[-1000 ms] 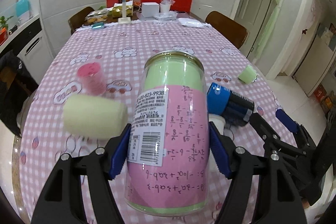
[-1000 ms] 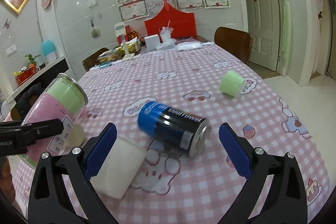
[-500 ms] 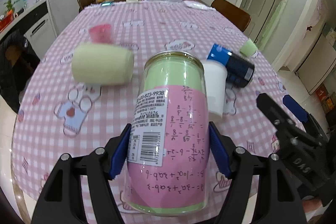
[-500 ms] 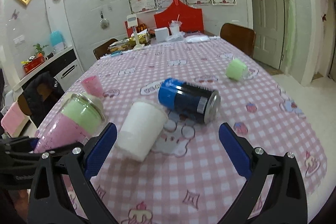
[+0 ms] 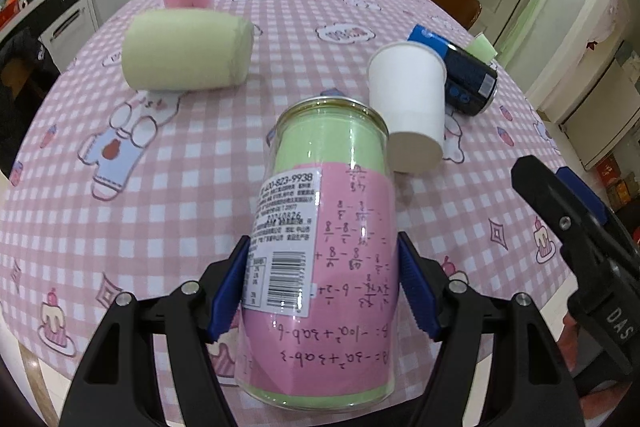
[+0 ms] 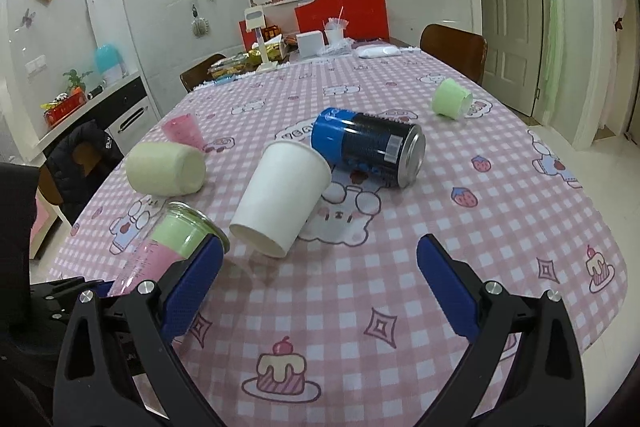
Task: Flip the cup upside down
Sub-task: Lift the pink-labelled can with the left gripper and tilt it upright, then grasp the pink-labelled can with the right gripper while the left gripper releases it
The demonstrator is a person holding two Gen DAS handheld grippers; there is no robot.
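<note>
My left gripper (image 5: 322,287) is shut on a clear cup with a pink and green label (image 5: 328,227), held tilted above the near table edge; it also shows in the right wrist view (image 6: 176,231). A white paper cup (image 5: 412,103) lies on its side just beyond it, also in the right wrist view (image 6: 280,195). My right gripper (image 6: 320,291) is open and empty above the near edge, in front of the white cup.
A blue and black can (image 6: 368,147) lies behind the white cup. A pale yellow cup (image 6: 166,169) lies at the left, a pink cup (image 6: 182,131) behind it, a small green cup (image 6: 450,99) far right. The pink checked tablecloth (image 6: 440,227) covers the table.
Both grippers have pulled back toward the near table edge and risen. The left still holds the labelled cup. The right gripper stays open.
</note>
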